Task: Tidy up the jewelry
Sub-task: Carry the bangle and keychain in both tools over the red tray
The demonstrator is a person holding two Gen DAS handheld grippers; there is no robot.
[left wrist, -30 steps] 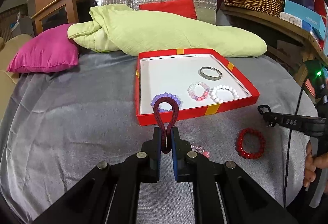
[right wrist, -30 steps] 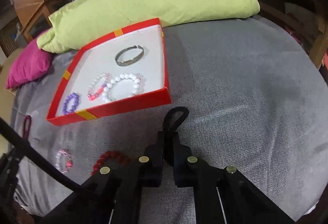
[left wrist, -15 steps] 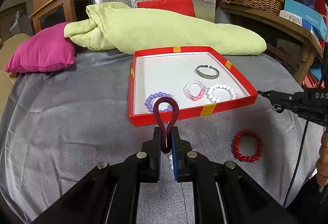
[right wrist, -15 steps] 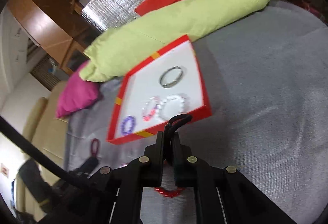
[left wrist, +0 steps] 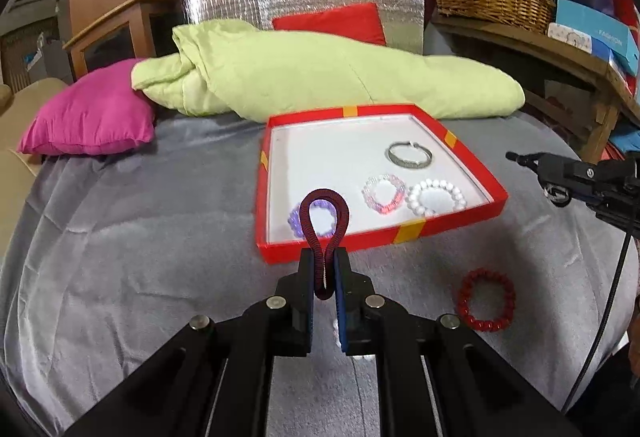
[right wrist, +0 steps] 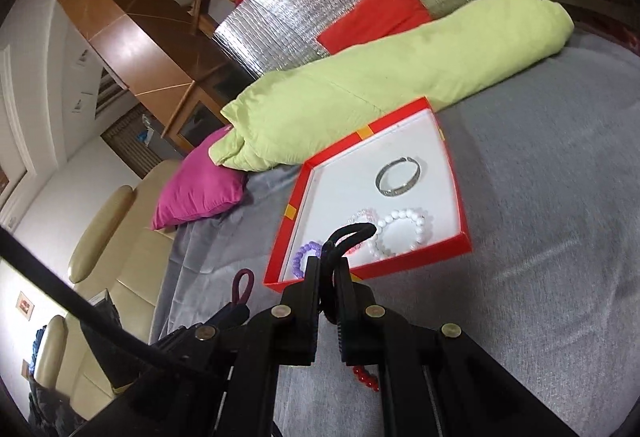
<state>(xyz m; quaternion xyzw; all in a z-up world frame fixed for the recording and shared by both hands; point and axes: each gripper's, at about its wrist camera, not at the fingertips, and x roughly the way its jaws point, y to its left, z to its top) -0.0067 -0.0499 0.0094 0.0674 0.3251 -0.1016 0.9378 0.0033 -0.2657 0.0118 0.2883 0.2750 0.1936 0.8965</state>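
Left gripper (left wrist: 325,269) clamped on a maroon hair tie (left wrist: 325,213), loop upright before the red box (left wrist: 380,237). Inside: 4 bracelets, purple (left wrist: 298,223), pink (left wrist: 384,193), white (left wrist: 437,196), silver bangle (left wrist: 409,154). Red bead bracelet (left wrist: 486,299) on grey cloth (left wrist: 140,237). Right gripper (left wrist: 520,158) at far right, pinching something dark.

The right tongs (right wrist: 329,269), pinching a black band (right wrist: 352,233), have swung up over the red tray (right wrist: 460,197).

A pink pillow (left wrist: 90,117) touches the green quilt (left wrist: 320,73).
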